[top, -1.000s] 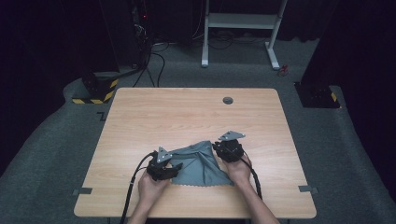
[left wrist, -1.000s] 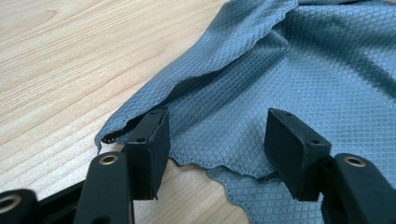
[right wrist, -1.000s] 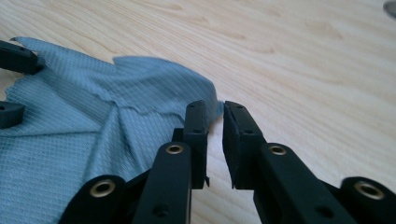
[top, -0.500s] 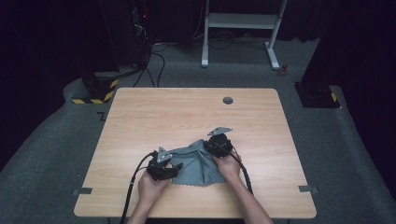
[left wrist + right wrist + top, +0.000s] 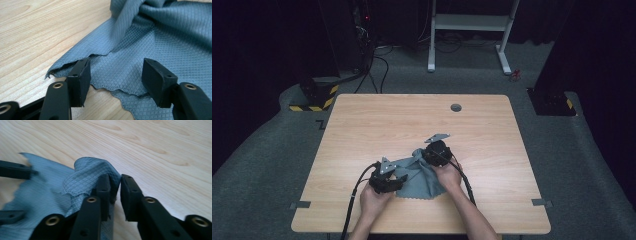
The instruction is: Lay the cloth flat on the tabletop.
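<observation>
Table: light wood top with the blue-grey cloth bunched up near your edge, between your two hands.
Left gripper: sits low on the cloth's left edge, your left hand tucked behind it near the table's front.
Left tongs: spread wide in the left gripper view, one pad at the scalloped hem, the other resting over the weave, nothing squeezed.
Cloth up close: flat by your left, rising into a fold further off.
Right gripper: up at the cloth's far corner, your right hand angled in behind it.
Right tongs: nearly together but just been easing apart, with a raised fold of cloth draped against the left pad and a slim gap showing.
</observation>
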Available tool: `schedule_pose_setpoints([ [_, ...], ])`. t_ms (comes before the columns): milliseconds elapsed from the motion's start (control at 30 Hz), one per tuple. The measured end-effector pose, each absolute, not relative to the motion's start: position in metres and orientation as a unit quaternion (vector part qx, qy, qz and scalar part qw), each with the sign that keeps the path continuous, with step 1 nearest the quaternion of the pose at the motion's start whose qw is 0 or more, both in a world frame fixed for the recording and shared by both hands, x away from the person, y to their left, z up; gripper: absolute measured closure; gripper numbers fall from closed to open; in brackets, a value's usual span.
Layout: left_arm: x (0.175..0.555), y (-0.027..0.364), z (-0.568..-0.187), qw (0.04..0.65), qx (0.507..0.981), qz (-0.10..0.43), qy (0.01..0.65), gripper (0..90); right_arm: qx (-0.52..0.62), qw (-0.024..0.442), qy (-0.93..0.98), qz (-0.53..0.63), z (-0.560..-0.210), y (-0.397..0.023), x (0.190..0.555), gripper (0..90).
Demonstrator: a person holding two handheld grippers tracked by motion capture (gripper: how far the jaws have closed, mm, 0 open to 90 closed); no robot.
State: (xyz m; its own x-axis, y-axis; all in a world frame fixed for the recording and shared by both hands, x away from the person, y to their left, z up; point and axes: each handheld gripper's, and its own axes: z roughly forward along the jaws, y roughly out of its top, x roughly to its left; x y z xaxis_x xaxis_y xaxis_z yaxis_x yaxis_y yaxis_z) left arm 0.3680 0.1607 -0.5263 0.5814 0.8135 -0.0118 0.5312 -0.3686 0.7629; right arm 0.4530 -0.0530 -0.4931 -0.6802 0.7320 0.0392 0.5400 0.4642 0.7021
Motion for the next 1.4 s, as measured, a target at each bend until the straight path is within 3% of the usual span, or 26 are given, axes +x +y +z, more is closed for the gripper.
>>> schedule_pose_setpoints([
  [133,0.367,0.161,-0.526,0.381,0.807,0.186,0.411,46.1,0.373,0.131,0.840,0.373,-0.487,-0.066,0.440,68.8],
  [333,0.367,0.159,-0.526,0.395,0.815,0.167,0.389,72.8,0.372,0.111,0.841,0.376,-0.491,-0.086,0.429,67.3],
  [400,0.368,0.159,-0.526,0.401,0.815,0.153,0.391,81.6,0.364,0.107,0.852,0.362,-0.497,-0.085,0.427,70.3],
  [500,0.370,0.162,-0.523,0.411,0.811,0.137,0.393,86.1,0.353,0.100,0.862,0.350,-0.504,-0.084,0.426,84.9],
  [567,0.371,0.168,-0.518,0.426,0.801,0.134,0.399,86.4,0.338,0.112,0.869,0.344,-0.506,-0.084,0.424,88.9],
  [867,0.377,0.189,-0.495,0.451,0.774,0.136,0.424,86.6,0.317,0.158,0.878,0.323,-0.485,-0.105,0.409,89.4],
  [1000,0.386,0.187,-0.504,0.409,0.788,0.141,0.438,86.4,0.317,0.171,0.881,0.308,-0.482,-0.115,0.406,89.2],
  [1100,0.388,0.181,-0.514,0.370,0.799,0.155,0.447,81.6,0.314,0.158,0.885,0.304,-0.488,-0.115,0.405,88.0],
  [1167,0.378,0.182,-0.510,0.397,0.786,0.161,0.445,69.6,0.316,0.150,0.878,0.328,-0.486,-0.120,0.403,82.9],
  [1267,0.362,0.179,-0.497,0.423,0.780,0.186,0.423,60.4,0.352,0.153,0.844,0.376,-0.471,-0.138,0.404,78.7],
  [1400,0.368,0.176,-0.505,0.406,0.789,0.181,0.423,54.5,0.361,0.165,0.841,0.368,-0.471,-0.140,0.409,76.8],
])
